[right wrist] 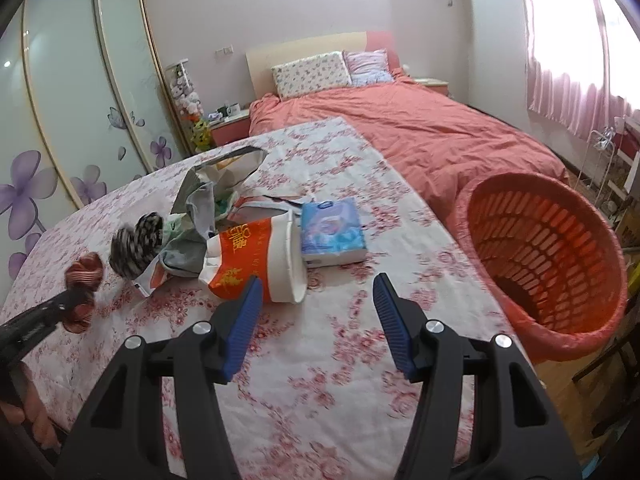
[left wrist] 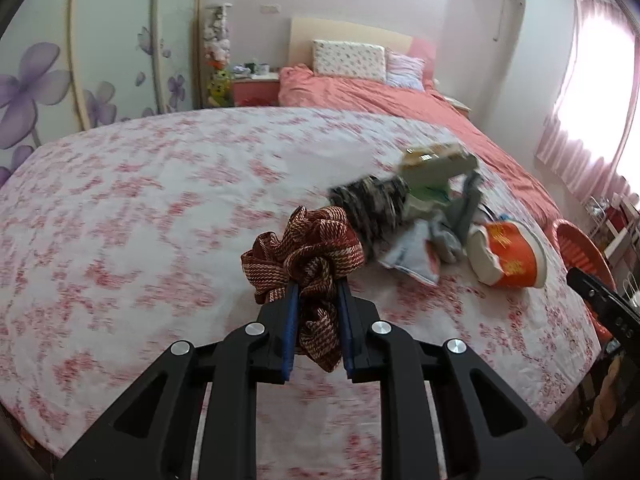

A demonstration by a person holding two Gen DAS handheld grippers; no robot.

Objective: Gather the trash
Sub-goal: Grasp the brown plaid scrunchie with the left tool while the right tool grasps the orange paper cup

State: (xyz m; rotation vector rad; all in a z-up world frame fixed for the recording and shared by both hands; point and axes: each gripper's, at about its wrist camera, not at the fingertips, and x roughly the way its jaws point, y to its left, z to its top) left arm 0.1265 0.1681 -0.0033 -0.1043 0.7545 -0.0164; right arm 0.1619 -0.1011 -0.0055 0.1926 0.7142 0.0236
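My left gripper is shut on a red plaid scrunchie, held above the flowered tablecloth; it also shows at the left of the right wrist view. A trash pile lies to its right: a black-and-white scrunchie, crumpled wrappers and a paper bag, and an orange-and-white noodle cup on its side. My right gripper is open and empty, just in front of the cup. An orange mesh basket stands beside the table at the right.
A blue tissue pack lies behind the cup. A bed with a salmon cover lies beyond the table. A wardrobe with flower doors is at the left, a curtained window at the right.
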